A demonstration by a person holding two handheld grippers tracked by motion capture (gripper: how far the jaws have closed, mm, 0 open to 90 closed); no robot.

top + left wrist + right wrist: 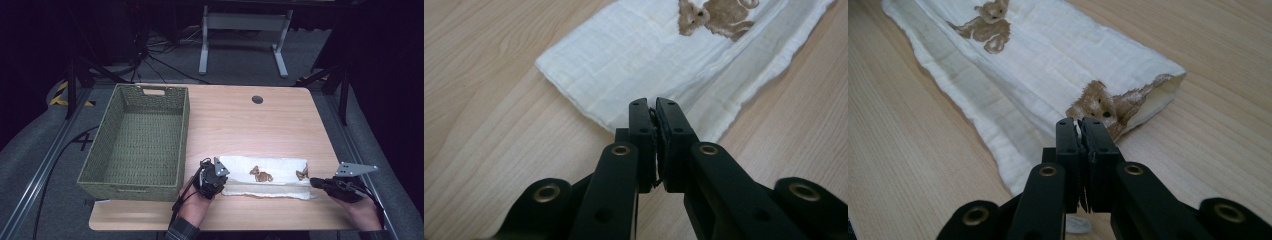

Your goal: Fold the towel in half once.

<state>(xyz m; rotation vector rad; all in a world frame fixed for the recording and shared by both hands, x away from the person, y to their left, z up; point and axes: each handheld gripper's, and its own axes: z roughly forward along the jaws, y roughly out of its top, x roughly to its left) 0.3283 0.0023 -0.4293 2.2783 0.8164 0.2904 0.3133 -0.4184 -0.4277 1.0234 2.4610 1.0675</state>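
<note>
A folded white cloth (280, 172) printed with brown teddy bears lies as a long strip near the table's front edge. My left gripper (223, 182) sits at its left end with the jaws closed, and the cloth's near corner (634, 55) runs in under the gripper's tips (655, 102). At the strip's right end my right gripper (312, 182) is shut, with a sliver of white fabric between its tips (1079, 121). A bear print lies just beyond them on the cloth (1048, 65). Both grippers are low over the tabletop.
A large green woven basket (185, 130) stands on the left part of the wooden table (240, 120), close to my left hand. A round cable hole (257, 99) sits at the back of the tabletop. A white table frame (245, 22) stands on the floor beyond.
</note>
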